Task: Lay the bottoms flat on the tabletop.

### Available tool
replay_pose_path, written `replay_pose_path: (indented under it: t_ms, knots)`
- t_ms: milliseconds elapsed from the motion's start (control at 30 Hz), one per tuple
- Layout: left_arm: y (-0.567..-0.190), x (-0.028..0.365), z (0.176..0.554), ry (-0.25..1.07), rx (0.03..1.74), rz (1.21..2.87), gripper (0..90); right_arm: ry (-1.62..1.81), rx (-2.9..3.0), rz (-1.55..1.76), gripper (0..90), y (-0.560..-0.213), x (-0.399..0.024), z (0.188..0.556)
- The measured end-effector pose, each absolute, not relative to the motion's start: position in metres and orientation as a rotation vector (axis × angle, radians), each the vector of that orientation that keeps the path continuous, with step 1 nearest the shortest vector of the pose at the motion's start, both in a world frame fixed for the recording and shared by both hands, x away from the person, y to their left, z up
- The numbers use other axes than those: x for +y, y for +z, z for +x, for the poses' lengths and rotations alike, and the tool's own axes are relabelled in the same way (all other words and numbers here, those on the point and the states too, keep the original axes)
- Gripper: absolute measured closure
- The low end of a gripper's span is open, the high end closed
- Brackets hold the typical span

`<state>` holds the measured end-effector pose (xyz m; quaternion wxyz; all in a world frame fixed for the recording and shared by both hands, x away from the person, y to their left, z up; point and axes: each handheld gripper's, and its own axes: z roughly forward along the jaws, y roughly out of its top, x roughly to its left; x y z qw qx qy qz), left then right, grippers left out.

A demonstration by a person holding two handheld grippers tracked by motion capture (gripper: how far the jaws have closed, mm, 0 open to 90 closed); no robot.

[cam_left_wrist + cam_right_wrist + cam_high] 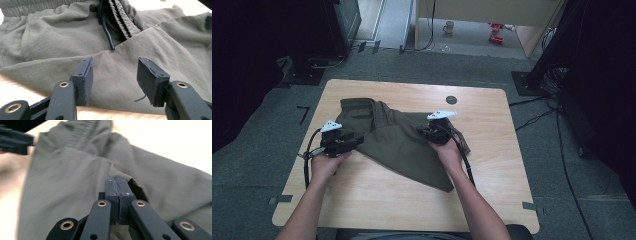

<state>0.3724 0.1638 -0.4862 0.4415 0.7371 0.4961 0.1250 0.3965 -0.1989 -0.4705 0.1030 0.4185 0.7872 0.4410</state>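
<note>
An olive-green garment [397, 142] with an elastic waistband and a black drawstring [107, 32] lies crumpled on the wooden table [492, 175]. My left gripper [360, 140] rests at the garment's left edge. In the left gripper view its jaws [115, 62] stand open just over the cloth [62, 37], gripping nothing. My right gripper [422, 131] is over the garment's right part. In the right gripper view its pads [117, 180] are pressed together, and a fold of the cloth [62, 182] tents up into their tips.
A small black disc [451, 99] sits on the table behind the garment. Bare wood lies in front of the garment and to its right. On the floor beyond are a mug [448, 26], red items [496, 32] and cables [537, 117].
</note>
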Motion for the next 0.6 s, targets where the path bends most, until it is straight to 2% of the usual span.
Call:
replay_pose_path:
  t_ms: [600]
  knots:
    - [-0.482, 0.159, 0.369, 0.322, 1.211, 1.832, 47.4, 1.355, 2.508, 0.958, 89.2, -0.487, -0.130, 0.317]
